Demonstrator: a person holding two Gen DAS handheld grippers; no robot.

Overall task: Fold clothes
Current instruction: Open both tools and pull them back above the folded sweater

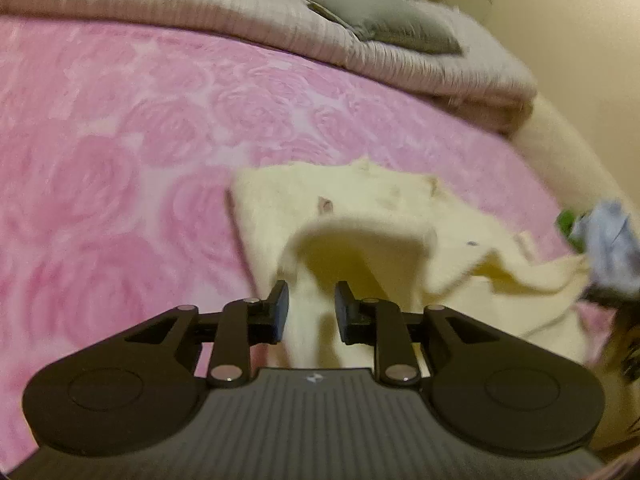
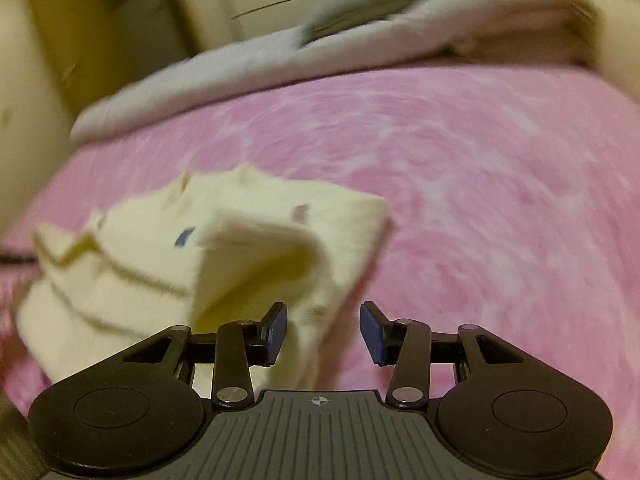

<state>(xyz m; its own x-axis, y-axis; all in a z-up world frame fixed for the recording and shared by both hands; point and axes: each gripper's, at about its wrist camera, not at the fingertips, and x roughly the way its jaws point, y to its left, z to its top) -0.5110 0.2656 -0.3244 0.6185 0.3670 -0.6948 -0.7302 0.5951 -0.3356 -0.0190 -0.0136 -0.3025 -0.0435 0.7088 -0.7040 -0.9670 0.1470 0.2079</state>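
Mostly blurred: cream garment print unreadable, blue cloth cut off far right. Garment rumpled on pink bedspread. Left gripper narrowly parted, cloth fold between pads, not pinched. Right gripper wider, garment at its left finger.

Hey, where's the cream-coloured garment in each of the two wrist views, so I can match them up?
Left wrist: cream garment lies centre to lower right, reaching down between the gripper's fingers.
Right wrist: it lies left of centre, a fold running down toward the left finger.
Shared landmark: the grey cushion on the folded blanket at the far edge of the pink bedspread.
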